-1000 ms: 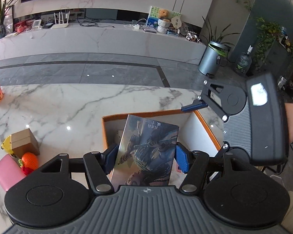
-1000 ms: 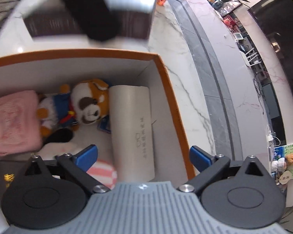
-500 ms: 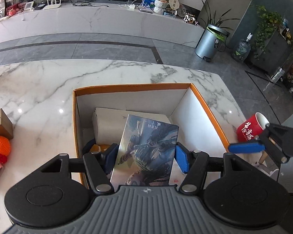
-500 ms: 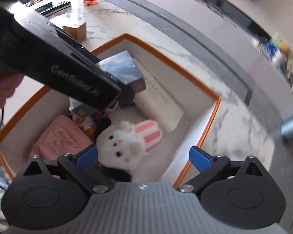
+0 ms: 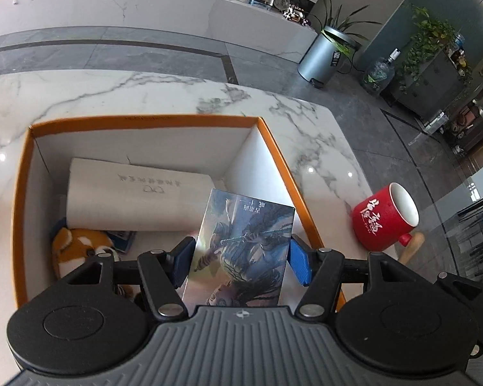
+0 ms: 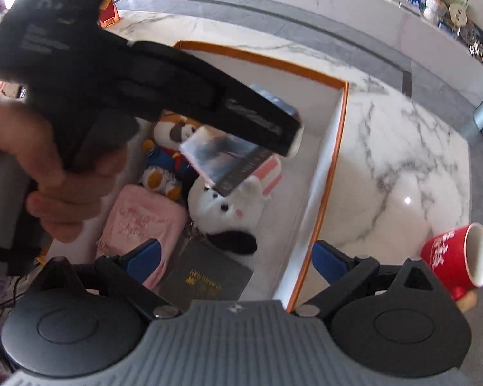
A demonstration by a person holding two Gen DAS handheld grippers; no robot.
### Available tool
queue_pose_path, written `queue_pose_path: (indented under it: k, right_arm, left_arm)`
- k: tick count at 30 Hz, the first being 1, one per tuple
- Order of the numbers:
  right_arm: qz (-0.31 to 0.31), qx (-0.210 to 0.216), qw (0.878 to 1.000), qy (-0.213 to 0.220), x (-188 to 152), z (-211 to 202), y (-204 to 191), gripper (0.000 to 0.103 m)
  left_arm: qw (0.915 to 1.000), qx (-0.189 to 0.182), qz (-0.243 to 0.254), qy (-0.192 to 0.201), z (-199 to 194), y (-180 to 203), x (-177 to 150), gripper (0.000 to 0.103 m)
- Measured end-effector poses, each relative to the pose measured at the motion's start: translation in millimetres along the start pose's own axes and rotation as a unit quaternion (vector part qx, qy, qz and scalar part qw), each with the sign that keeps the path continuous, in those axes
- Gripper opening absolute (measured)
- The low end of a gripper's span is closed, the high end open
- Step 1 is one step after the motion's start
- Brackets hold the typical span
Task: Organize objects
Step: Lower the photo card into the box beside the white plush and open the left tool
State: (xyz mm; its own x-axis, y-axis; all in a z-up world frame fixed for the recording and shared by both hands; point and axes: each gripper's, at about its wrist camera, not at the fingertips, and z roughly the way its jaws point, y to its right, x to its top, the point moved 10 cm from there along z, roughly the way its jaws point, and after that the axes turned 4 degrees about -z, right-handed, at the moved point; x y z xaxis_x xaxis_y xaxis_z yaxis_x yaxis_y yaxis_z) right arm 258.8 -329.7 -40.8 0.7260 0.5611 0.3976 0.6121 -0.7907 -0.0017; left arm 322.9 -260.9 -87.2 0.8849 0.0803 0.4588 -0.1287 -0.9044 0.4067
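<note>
Left gripper (image 5: 240, 257) has swung in over the orange-rimmed box (image 5: 145, 119) in the last second, still clamped on the book (image 5: 241, 247), which now hangs above the plush toys. Right gripper (image 6: 236, 262) has backed off toward the box's right wall, fingers apart, empty. Drop looks imminent; red mug (image 5: 384, 217) still out on the worktop.

My left wrist camera looks steeply down, close above the orange-rimmed white cardboard box (image 5: 145, 121) on the white marble counter (image 5: 119, 96). My right wrist camera looks down from the box's near side. Both share the box interior, the counter and the red ceramic mug (image 5: 383, 217) (image 6: 455, 259).
</note>
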Motion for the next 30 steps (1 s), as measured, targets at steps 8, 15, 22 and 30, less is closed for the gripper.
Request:
queue_pose_path:
  k: [8, 15, 22, 30]
  right_arm:
    - [-0.006, -0.016, 1.0, -0.018, -12.5, 2.5, 6.2, 0.1]
    - [-0.01, -0.012, 1.0, -0.027, -18.3, 11.2, 1.7, 0.1]
    - [-0.014, -0.016, 0.999, -0.035, -27.6, 8.5, 1.4, 0.1]
    - [-0.038, -0.019, 0.998, -0.05, -38.4, 11.1, -10.4, 0.099]
  left_arm:
    - [0.9998, 0.003, -0.003, -0.021, 5.6, -3.6, -32.7, 0.072]
    - [0.9991, -0.033, -0.008, -0.026, -5.1, 9.1, -40.4, 0.072]
    - [0.9969, -0.031, -0.013, -0.071, -2.8, -0.4, -85.5, 0.071]
    - [0.9952, -0.056, -0.028, -0.075, -2.2, 3.7, -102.1, 0.07]
